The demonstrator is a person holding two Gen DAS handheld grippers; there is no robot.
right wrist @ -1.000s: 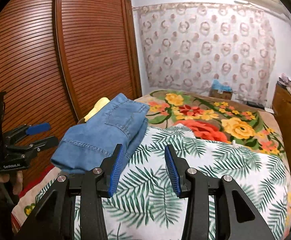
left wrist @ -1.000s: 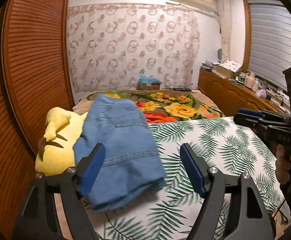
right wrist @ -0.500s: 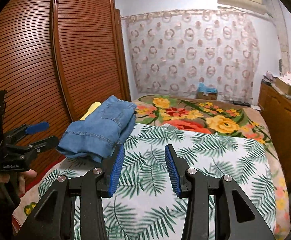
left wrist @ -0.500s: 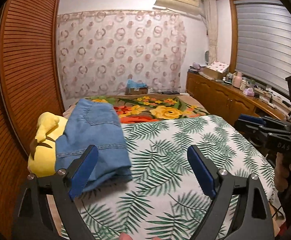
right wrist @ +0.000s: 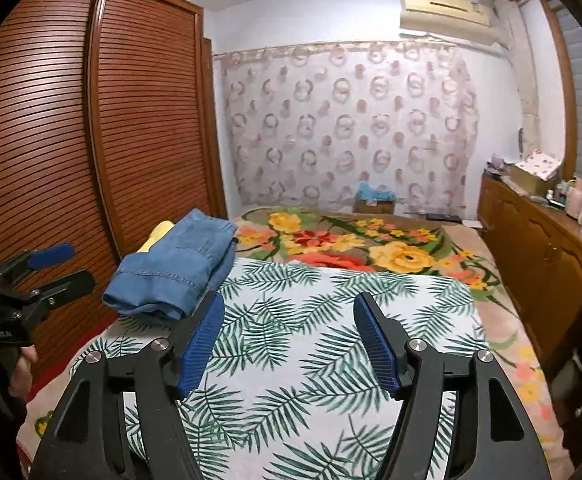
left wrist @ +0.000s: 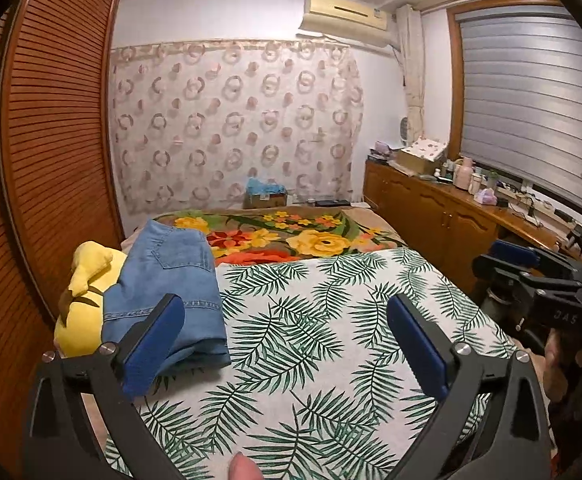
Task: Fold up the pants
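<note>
The pants [left wrist: 171, 280], blue denim, are seen folded into a thick stack at the left edge of the bed, lying partly on the palm-leaf sheet [left wrist: 331, 320] and leaning against a yellow plush toy [left wrist: 83, 312] beside the wooden wardrobe [right wrist: 51, 140]. Both tools are held above the sheet, well apart from the stack. The left gripper [left wrist: 283, 344] is spread wide with nothing between its blue pads; the right gripper [right wrist: 289, 340] is likewise released and empty. The folding is judged to be finished or nearly so. The denim is expected to handle as fairly heavy, soft but thick, not slippery, not fragile; layers are likely to slide apart if only the top one is pinched. If the stack is to be moved, the rounded folded edge nearest the camera [right wrist: 147, 308] is judged the best hold, with all layers clamped together.
</note>
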